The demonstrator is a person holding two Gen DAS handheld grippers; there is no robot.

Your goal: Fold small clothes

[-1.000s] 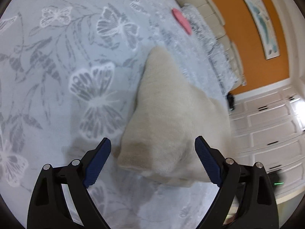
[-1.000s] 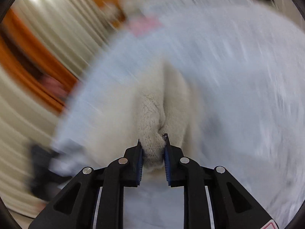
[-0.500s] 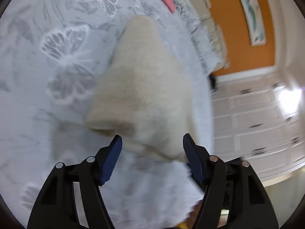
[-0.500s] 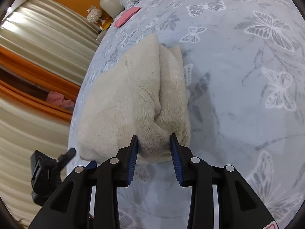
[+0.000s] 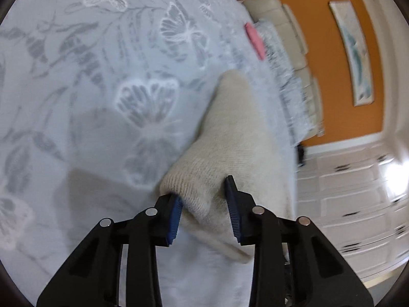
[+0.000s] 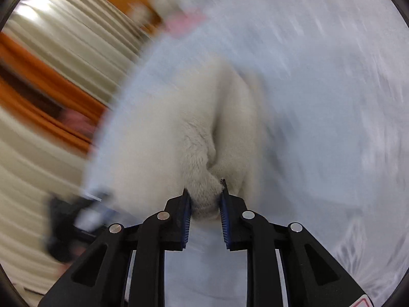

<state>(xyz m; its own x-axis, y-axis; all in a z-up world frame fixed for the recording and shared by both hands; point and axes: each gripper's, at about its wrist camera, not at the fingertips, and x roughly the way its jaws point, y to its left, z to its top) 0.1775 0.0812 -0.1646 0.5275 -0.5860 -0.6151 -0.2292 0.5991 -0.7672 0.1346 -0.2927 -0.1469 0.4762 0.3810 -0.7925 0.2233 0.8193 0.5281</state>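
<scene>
Left wrist view: bedspread (image 5: 107,107), pale blue with butterfly print, fills the left and centre. Knit (image 5: 230,148), cream, lies on it right of centre, narrowing toward a far tip. Left gripper (image 5: 204,211) has its blue pads clamped on the near corner of the knit; the fabric bunches between them. The knit's near edge runs under the right finger and is hidden there. A pink item (image 5: 254,39) sits further back on the bedspread, well apart from the knit; what it is cannot be told. Headboard (image 5: 288,41), beige and padded, beyond it. Orange wall with a picture (image 5: 355,51) at right; white cabinets (image 5: 358,204) below, blurred.

Right wrist view: heavy motion blur throughout. Curtains (image 6: 51,58) at left, striped beige with orange bands. A dark object (image 6: 66,225) at lower left, not identifiable. Right gripper (image 6: 204,204) pinches a gathered fold of the knit (image 6: 184,128) between its pads; a crease runs up the cloth from the grip. Bedspread (image 6: 332,102) to the right, pattern smeared. Pink item (image 6: 184,21) is only a smudge at top.
</scene>
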